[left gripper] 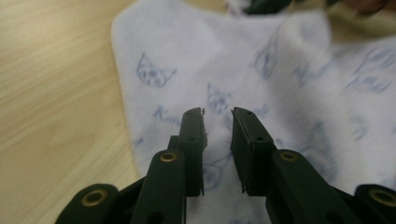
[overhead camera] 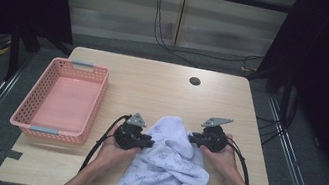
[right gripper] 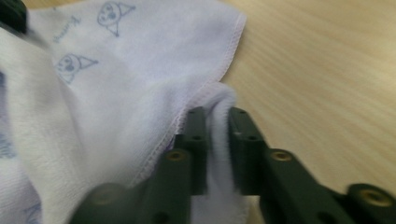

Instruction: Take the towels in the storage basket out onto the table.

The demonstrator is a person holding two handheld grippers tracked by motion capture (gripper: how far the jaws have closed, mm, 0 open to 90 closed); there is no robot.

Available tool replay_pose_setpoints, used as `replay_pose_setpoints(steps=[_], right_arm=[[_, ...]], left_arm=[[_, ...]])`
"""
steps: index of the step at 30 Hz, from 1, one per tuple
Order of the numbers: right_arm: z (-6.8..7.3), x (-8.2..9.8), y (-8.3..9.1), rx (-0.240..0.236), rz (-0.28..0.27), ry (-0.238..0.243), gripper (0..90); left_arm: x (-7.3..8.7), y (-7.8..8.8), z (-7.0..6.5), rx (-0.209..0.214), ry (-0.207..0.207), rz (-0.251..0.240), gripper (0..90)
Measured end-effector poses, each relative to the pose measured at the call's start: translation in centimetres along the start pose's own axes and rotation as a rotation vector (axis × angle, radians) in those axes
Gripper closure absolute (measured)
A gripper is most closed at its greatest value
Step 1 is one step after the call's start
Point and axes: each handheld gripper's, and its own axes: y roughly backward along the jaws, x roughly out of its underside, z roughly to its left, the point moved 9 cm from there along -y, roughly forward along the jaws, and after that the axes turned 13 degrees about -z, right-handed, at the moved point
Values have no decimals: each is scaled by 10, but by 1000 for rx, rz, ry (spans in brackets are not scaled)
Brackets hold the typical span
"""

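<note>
A white towel (overhead camera: pixel 169 174) printed with pale blue cat faces lies rumpled on the near side of the wooden table (overhead camera: pixel 153 85), its lower end hanging over the front edge. My left gripper (overhead camera: pixel 146 142) sits at the towel's left side. In the left gripper view its jaws (left gripper: pixel 218 114) stand a little apart over the towel (left gripper: pixel 289 84), gripping nothing. My right gripper (overhead camera: pixel 193 138) is at the towel's right edge. In the right gripper view it (right gripper: pixel 218 112) is shut on a raised fold of the hemmed towel edge (right gripper: pixel 116 84).
A pink plastic basket (overhead camera: pixel 30 95) stands on the left part of the table with nothing in it. A round cable hole (overhead camera: pixel 194 81) is near the far edge. Bare wood lies beyond the towel and to its right.
</note>
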Motion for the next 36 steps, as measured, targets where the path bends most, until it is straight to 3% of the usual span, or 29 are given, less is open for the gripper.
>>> replay_pose_setpoints(steps=[2, 5, 8, 10, 14, 17, 18, 20, 22, 24, 26, 28, 29, 31, 33, 36], right_arm=[[-2, -7, 10, -6, -40, -22, 863], [-11, -15, 32, 29, -85, -44, 870], [-21, -14, 54, 74, -120, -63, 871], [-24, -8, 65, 85, -118, -77, 871], [-21, 12, 76, 67, -87, -86, 871], [-13, 19, 76, 52, -63, -62, 870], [-11, 20, 75, 54, -60, -54, 870], [-11, 18, 73, 52, -66, -49, 869], [-11, 16, 71, 49, -70, -57, 867], [-13, 16, 69, 48, -75, -62, 865], [-14, 15, 69, 46, -83, -73, 863], [-15, 15, 69, 43, -87, -71, 861], [-15, 15, 70, 42, -89, -71, 860], [-15, 15, 70, 38, -91, -72, 858], [-15, 15, 69, 37, -92, -74, 858], [-15, 16, 69, 36, -86, -74, 857]], left_arm=[[5, 3, -1, -6, -45, 19, 755], [13, 12, 3, -22, -19, 24, 767], [20, 22, 1, -35, -34, 37, 775], [27, 34, -6, -29, -12, 53, 778], [39, 51, -25, 41, 38, 72, 778], [38, 59, -30, 47, 30, 49, 749], [33, 60, -28, 60, 48, 22, 718], [18, 56, -14, 21, 39, -29, 701], [3, 48, 2, -6, 65, -72, 697], [-6, 35, 17, -15, 70, -72, 693], [-12, 25, 34, -60, 70, -76, 679], [-17, 15, 51, -78, 100, -86, 659], [-19, 11, 60, -107, 112, -94, 658], [-21, 6, 63, -97, 135, -114, 631], [-16, -1, 69, -126, 121, -79, 587], [-13, -9, 74, -136, 114, -62, 570]])
